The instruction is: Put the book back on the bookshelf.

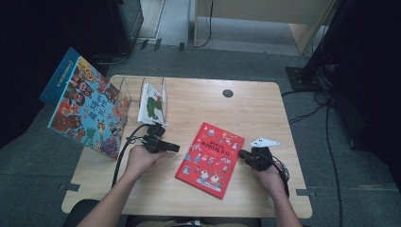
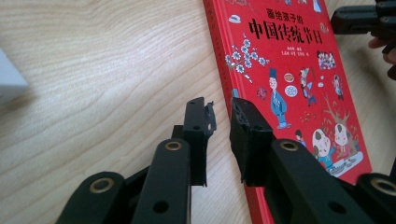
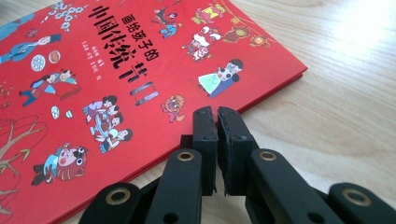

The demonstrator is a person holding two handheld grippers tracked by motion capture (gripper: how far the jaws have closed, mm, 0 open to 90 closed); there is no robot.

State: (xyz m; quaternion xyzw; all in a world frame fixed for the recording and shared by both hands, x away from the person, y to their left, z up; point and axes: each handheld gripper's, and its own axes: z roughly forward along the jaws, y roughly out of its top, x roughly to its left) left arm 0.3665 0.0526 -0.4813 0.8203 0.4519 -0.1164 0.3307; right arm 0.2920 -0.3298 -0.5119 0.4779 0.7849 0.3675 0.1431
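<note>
- Tabletop (image 1: pixel 265 101) of pale wood, seen from above, with a person's two forearms coming in from the near edge.
- A red picture book (image 1: pixel 210 159) lies flat near the middle of it, cover up, turned at a slant, between the two hands (the cover carries cartoon figures and large black lettering).
- The left tool (image 1: pixel 176 148) rests low just beside the book's left edge; in the left gripper view its jaws stand a narrow gap apart with nothing between them, one jaw over bare wood, the other at the book's spine edge (image 2: pixel 224 88).
- The right tool (image 1: pixel 242 153) sits at the book's right edge; in the right gripper view its jaws are closed together, empty, with the tips at the edge of the red cover (image 3: pixel 140 84).
- At the far left, a clear divider rack (image 1: pixel 144 94) holds a white book with green artwork (image 1: pixel 152 105).
- A large, colourful book (image 1: pixel 85 106) leans beside the rack, jutting past the tabletop's left edge.
</note>
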